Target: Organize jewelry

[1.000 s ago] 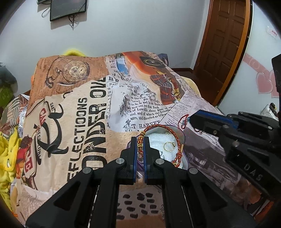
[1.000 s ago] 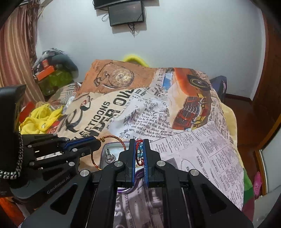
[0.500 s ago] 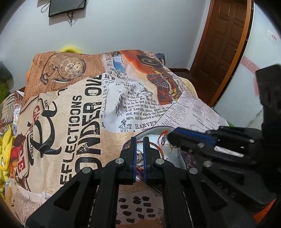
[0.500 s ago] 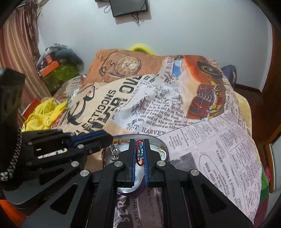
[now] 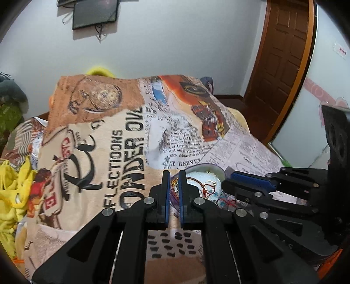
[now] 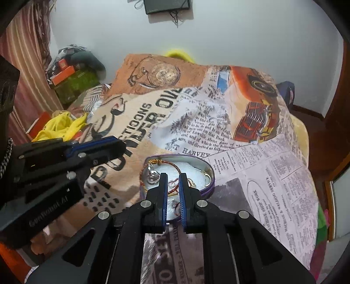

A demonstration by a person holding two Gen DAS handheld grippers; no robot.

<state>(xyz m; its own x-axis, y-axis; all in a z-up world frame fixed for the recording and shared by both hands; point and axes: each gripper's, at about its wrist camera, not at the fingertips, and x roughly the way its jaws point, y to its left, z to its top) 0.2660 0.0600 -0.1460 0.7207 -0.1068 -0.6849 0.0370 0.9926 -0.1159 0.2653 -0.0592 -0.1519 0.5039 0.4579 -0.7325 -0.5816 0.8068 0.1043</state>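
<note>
A round purple tin (image 6: pixel 209 189) with white foam inside sits on the printed blanket (image 6: pixel 196 122). A red and gold thread bracelet (image 6: pixel 172 163) lies in it, with a silver piece (image 6: pixel 153 177) and a thin gold ring (image 5: pixel 210 185). My right gripper (image 6: pixel 173 179) is slightly open over the tin's near side, holding nothing. My left gripper (image 5: pixel 174 178) is slightly open at the tin's (image 5: pixel 215 170) left rim, and the bracelet's (image 5: pixel 174 184) edge shows between its fingers, not clamped. Each gripper shows in the other's view.
The blanket (image 5: pixel 109 153) covers a bed. Yellow cloth (image 5: pixel 13 190) lies at the bed's left side. Orange boxes and bags (image 6: pixel 70 76) are piled at the far left. A brown door (image 5: pixel 282 56) stands to the right and a black screen (image 5: pixel 95 13) hangs on the wall.
Both grippers lowered the bracelet into the tin and opened. The bracelet now lies in the tin, free of both grippers.
</note>
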